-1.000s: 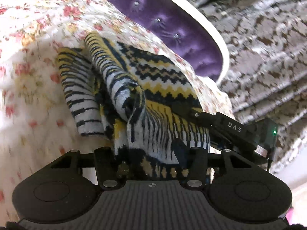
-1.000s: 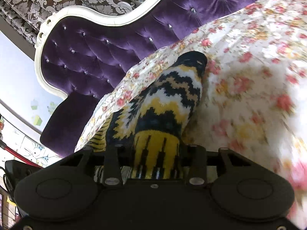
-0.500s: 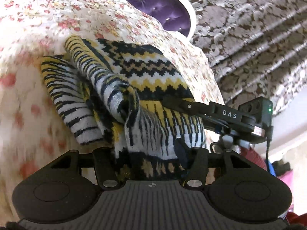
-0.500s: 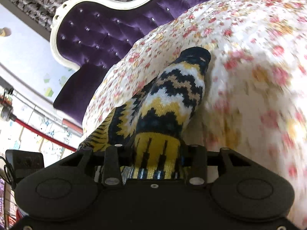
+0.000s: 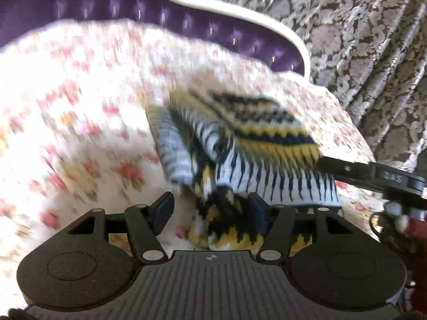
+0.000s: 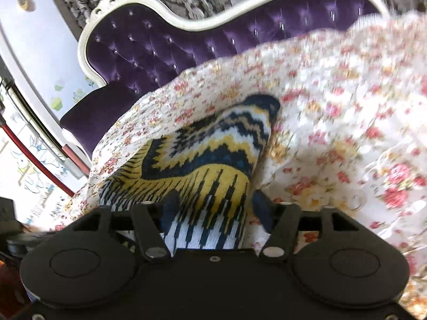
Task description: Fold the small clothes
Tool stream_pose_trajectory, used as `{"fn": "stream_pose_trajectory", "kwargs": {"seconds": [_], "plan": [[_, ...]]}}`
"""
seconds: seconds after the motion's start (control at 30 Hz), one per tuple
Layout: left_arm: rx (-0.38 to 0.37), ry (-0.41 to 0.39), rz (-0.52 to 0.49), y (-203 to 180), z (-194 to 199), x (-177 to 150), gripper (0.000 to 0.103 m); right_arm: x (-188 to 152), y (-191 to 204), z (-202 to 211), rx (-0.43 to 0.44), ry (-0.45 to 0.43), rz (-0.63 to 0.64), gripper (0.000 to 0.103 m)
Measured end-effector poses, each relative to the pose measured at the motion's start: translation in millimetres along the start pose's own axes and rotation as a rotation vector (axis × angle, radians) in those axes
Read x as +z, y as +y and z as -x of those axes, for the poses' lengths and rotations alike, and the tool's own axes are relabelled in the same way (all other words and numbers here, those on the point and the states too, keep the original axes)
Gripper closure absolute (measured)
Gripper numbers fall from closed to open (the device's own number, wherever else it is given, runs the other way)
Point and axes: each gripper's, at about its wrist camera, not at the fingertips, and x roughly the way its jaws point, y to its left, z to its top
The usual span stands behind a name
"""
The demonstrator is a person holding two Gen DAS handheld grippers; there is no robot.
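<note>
A small knitted garment (image 5: 248, 146) with yellow, black and white zigzag bands lies bunched on a floral bedspread (image 5: 80, 122). My left gripper (image 5: 210, 208) stands open, its fingers apart, with a fold of the garment lying against the right finger (image 5: 257, 209). My right gripper (image 6: 214, 208) is open around the garment's striped hem (image 6: 208, 186), which lies between its fingers. The right gripper also shows in the left wrist view (image 5: 373, 176), at the garment's right edge. Both views are blurred by motion.
A purple tufted headboard (image 6: 186, 37) with a white frame rises behind the bed. Patterned grey-brown curtains (image 5: 373, 40) hang beyond it. The bed's edge drops off at the left in the right wrist view (image 6: 88, 186).
Both grippers have opened and let go of the garment. The garment has dropped onto the bedspread. Both cameras have swung, so the headboard fills more of each view.
</note>
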Motion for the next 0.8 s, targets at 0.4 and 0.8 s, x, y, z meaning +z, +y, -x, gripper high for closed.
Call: {"fn": "stream_pose_trajectory", "kwargs": {"seconds": [0.4,0.8], "plan": [[0.068,-0.201,-0.195,-60,18,28,0.017,11,21,15,-0.127,-0.151,0.059,0.002],[0.225,-0.109,-0.2,-52,-44,39,0.012,33,27,-29,-0.377,-0.09,0.103,0.001]]}}
